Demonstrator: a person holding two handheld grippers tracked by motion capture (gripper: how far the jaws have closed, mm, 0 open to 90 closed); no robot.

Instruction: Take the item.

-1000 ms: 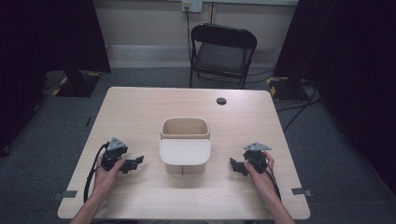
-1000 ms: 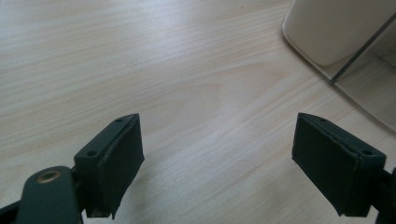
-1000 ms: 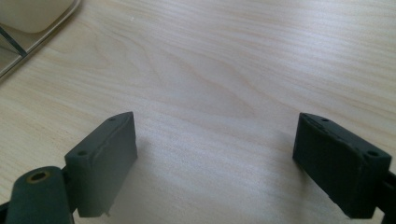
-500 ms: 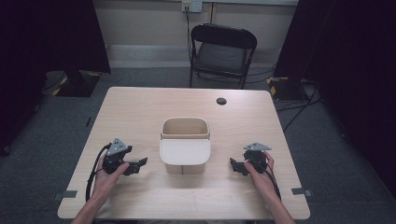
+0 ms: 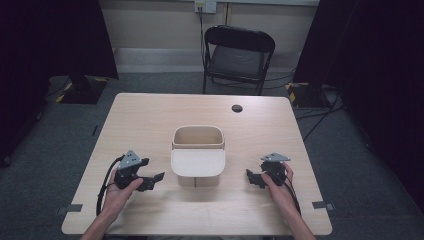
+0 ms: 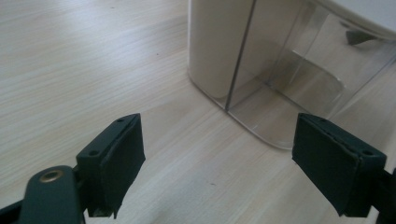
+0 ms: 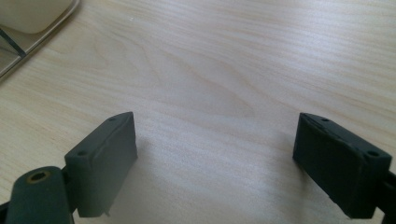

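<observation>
While both grippers sat low on table (image 5: 150, 115), I judged approach was step in hand. Container (image 5: 198, 157) stood mid-table between them. Left gripper (image 5: 152, 180), jaws spread, empty, nearest its corner. Right gripper (image 5: 251, 178) likewise released, apart. I reckoned best: level jaws, straddle wall squarely.

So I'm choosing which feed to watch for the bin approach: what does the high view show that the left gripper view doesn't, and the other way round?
The high view alone shows the black folding chair, the right gripper and the beige bin's open top. The left gripper view alone shows the bin's clear lower wall close up, with bare tabletop between the open jaws. Both share the light wooden table, the beige bin and the left gripper.
</observation>
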